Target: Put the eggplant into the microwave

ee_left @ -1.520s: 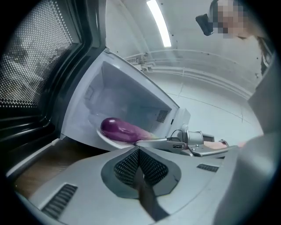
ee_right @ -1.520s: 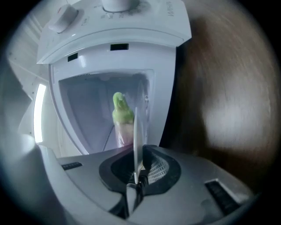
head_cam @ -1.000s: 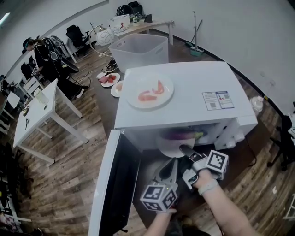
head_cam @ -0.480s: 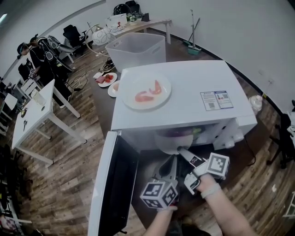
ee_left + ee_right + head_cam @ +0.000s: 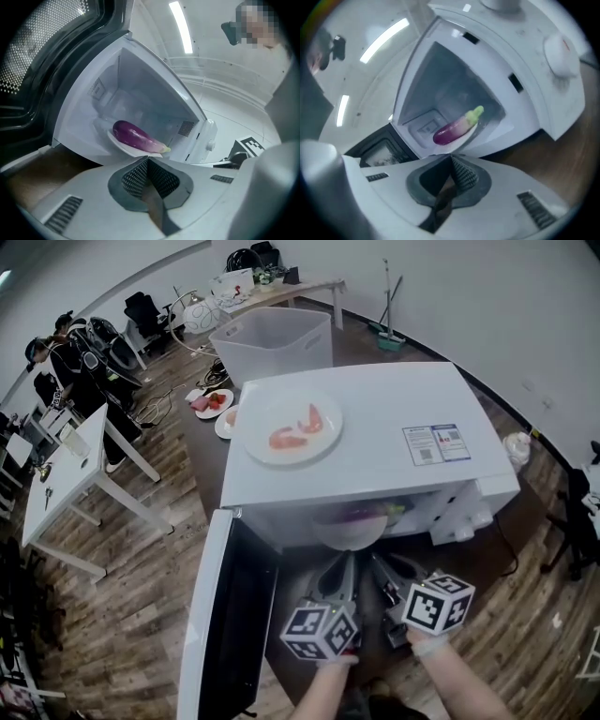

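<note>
The purple eggplant [image 5: 367, 514] lies on a white plate [image 5: 349, 534] inside the open white microwave [image 5: 375, 442]. It also shows in the left gripper view as the eggplant [image 5: 136, 136] and in the right gripper view as the eggplant [image 5: 454, 128]. My left gripper [image 5: 342, 564] is shut and empty just in front of the opening, its jaws [image 5: 147, 161] closed below the plate. Beside it, my right gripper [image 5: 381, 565] has just been closing and is now shut with nothing between its jaws [image 5: 451, 162]. Neither gripper touches the plate.
The microwave door [image 5: 230, 615] hangs wide open at the left of the grippers. A plate of pink food [image 5: 291, 429] sits on top of the microwave. Behind stand a white bin [image 5: 277, 341] and small plates [image 5: 214, 401]; a white table [image 5: 75, 470] stands at left.
My right gripper has drawn back a little from the plate's edge and rolled, so its marker cube now faces up. It opened wide and then shut. The left gripper has hardly moved.
</note>
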